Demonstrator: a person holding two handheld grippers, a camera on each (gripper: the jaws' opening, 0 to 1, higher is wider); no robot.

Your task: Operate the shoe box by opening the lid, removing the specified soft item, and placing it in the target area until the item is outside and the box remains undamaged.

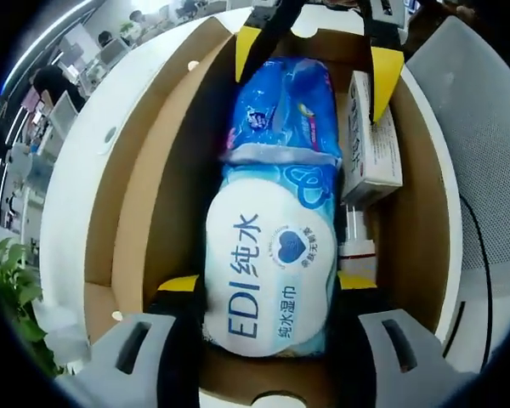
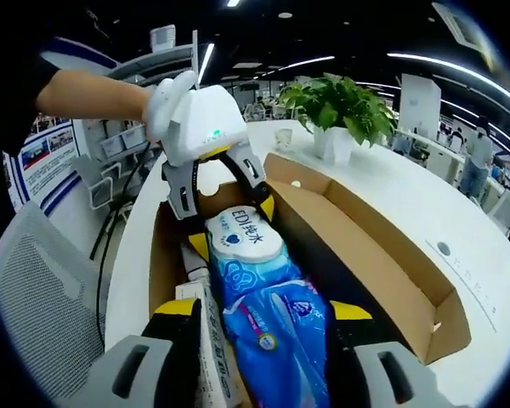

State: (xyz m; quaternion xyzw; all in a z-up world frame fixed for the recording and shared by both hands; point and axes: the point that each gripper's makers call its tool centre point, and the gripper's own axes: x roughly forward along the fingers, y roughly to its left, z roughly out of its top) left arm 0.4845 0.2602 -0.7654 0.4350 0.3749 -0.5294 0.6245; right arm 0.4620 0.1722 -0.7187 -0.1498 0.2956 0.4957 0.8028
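A soft blue pack of wet wipes (image 1: 272, 255) with a white "EDI" label lies lengthwise in the open cardboard shoe box (image 1: 136, 195). My left gripper (image 1: 270, 282) has its yellow-tipped jaws pressed against both sides of the label end, shut on the pack. In the right gripper view a gloved hand (image 2: 166, 106) holds that left gripper (image 2: 234, 228) at the pack's far end. My right gripper (image 2: 263, 308) straddles the blue end of the pack (image 2: 272, 323), open wider than the pack. One of its jaws stands outside a small white carton (image 2: 208, 340). The right gripper (image 1: 317, 58) appears at the box's far end.
The small white carton (image 1: 376, 144) lies beside the pack against the box wall (image 2: 365, 246). The box sits on a round white table (image 2: 459, 221) with a potted plant (image 2: 340, 106). A grey mesh chair (image 2: 34, 289) stands beside the table.
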